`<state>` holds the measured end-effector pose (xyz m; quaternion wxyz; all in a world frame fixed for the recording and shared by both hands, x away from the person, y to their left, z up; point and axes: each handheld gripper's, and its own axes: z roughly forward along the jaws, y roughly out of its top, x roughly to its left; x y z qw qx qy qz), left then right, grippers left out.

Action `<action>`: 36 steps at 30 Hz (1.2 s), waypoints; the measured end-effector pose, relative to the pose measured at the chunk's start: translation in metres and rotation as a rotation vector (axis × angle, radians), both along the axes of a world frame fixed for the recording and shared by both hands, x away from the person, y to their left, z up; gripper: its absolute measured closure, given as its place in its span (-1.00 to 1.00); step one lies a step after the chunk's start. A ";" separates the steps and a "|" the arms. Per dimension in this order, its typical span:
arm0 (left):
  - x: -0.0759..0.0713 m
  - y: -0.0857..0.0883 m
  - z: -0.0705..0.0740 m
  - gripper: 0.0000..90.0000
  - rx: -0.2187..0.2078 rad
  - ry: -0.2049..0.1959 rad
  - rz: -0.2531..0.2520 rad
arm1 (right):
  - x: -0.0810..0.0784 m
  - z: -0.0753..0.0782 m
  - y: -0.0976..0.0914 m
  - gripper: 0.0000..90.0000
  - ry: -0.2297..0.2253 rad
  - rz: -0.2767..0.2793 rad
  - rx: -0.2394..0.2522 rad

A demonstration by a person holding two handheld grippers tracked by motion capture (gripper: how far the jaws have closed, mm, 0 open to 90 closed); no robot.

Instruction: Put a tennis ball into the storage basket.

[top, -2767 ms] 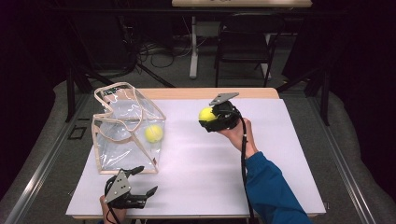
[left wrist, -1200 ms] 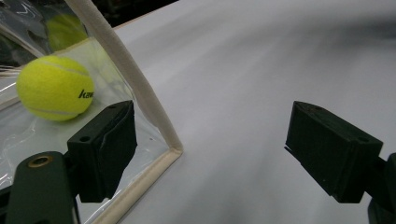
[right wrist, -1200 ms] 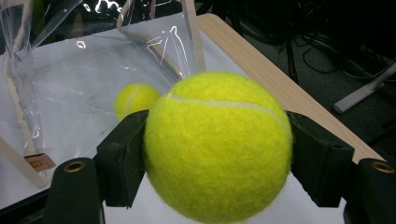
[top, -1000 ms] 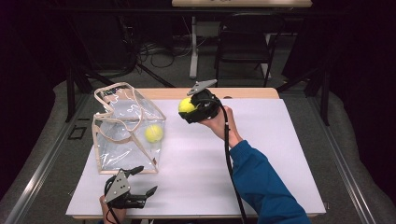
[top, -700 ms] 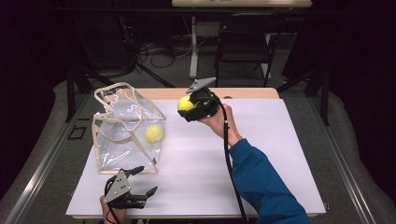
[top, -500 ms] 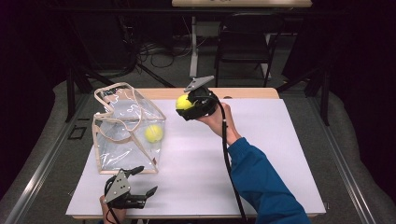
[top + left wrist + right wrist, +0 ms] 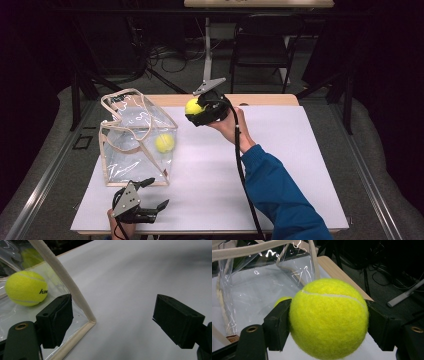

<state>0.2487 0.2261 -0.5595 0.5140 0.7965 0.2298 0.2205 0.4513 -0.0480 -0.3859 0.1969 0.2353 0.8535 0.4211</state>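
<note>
My right gripper (image 7: 196, 111) is shut on a yellow tennis ball (image 7: 193, 106) and holds it in the air just right of the clear plastic bag (image 7: 134, 140). In the right gripper view both black pads squeeze that ball (image 7: 329, 317), with the bag's open mouth (image 7: 257, 270) close behind it. A second tennis ball (image 7: 164, 143) lies inside the bag. My left gripper (image 7: 153, 194) rests open near the table's front edge, by the bag's front right corner (image 7: 90, 321). The left gripper view has the inner ball (image 7: 26, 288) behind the clear wall.
The bag stands on a white mat (image 7: 280, 165) that covers a wooden table (image 7: 270, 99). A black chair (image 7: 260, 50) and floor cables lie beyond the far edge. A metal rail (image 7: 45, 175) runs along the left side.
My right gripper has carried the ball leftward from mid-table toward the bag's opening. The left gripper has stayed where it was.
</note>
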 end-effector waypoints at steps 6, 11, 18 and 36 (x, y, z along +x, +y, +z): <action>0.001 0.000 0.000 -0.65 0.004 0.001 -0.002 | 0.003 0.002 0.004 -0.41 0.003 0.003 -0.008; 0.000 0.000 0.000 -0.65 0.002 -0.001 -0.003 | 0.003 0.005 0.010 -0.41 0.000 0.009 -0.008; 0.000 0.000 0.000 -0.65 0.001 0.000 -0.004 | 0.001 0.010 0.015 -0.41 -0.007 0.017 -0.013; 0.000 0.000 0.000 -0.65 0.002 -0.001 -0.005 | 0.000 0.018 0.028 -0.41 -0.020 0.037 -0.017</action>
